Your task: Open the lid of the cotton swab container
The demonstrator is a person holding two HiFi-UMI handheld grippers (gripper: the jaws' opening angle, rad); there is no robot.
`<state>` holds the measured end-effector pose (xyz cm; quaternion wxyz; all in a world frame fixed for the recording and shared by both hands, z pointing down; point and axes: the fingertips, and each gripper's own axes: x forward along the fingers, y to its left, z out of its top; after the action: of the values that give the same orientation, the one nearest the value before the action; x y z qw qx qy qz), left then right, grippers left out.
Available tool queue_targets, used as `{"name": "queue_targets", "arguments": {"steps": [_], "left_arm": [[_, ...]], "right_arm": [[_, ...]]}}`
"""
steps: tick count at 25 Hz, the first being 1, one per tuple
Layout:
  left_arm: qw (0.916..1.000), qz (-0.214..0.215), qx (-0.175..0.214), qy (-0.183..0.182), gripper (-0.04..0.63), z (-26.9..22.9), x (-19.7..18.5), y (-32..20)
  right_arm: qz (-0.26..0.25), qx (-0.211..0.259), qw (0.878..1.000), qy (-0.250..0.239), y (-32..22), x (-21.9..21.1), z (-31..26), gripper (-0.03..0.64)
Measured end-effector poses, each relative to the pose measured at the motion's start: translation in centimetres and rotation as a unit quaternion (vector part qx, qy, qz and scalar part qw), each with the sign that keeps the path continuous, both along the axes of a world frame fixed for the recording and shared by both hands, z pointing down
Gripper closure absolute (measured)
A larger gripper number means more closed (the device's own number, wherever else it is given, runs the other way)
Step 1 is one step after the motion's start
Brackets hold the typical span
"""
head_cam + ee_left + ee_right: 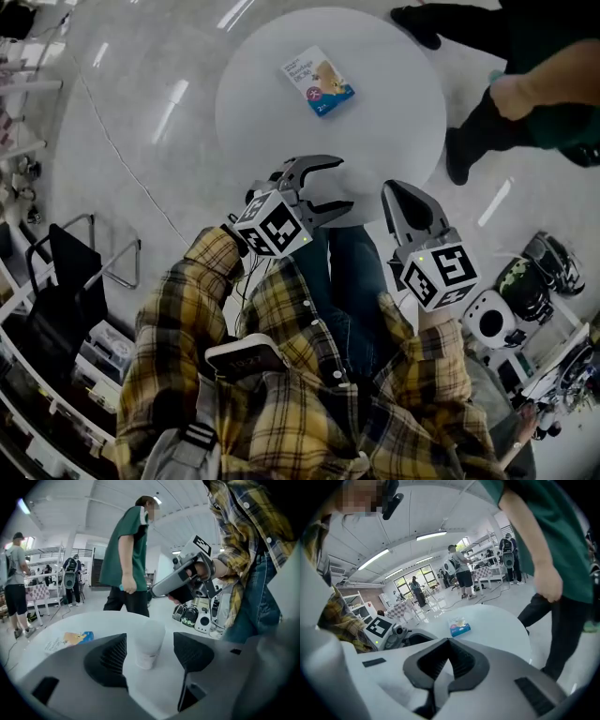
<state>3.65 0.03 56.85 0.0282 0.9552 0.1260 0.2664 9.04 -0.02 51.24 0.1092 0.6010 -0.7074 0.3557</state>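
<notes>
A white, cup-shaped cotton swab container [149, 645] stands upright on the round white table [394, 103], near its front edge. My left gripper [343, 186] is open. The container sits in the gap between its dark ribbed pads [110, 657], which stand apart from it on both sides. In the head view the container is hard to make out against the white tabletop. My right gripper [394, 190] is shut with nothing between its jaws, and it hovers over the table's edge to the right of the left gripper. It also shows in the left gripper view as the right gripper [174, 582] raised above the table.
A flat blue-and-white box [319, 82] lies on the far side of the table. A person in a green shirt [125, 550] stands just beyond the table. Round white and black devices [497, 314] sit on the floor to the right, and racks [66, 281] stand to the left.
</notes>
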Motion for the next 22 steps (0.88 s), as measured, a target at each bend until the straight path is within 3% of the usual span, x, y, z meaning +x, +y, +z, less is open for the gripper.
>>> {"name": "queue_targets", "arguments": {"steps": [12, 22], "left_arm": [[0.9957, 0.066, 0.047, -0.045, 0.275, 5.7, 1.6, 0.8], [0.9915, 0.091, 0.075, -0.054, 0.276, 6.8, 2.8, 1.2]], "right_arm": [[0.017, -0.005, 1.000, -0.005, 0.0, 0.2, 0.1, 0.600], [0.025, -0.009, 1.000, -0.010, 0.4, 0.0, 0.5, 0.600]]}}
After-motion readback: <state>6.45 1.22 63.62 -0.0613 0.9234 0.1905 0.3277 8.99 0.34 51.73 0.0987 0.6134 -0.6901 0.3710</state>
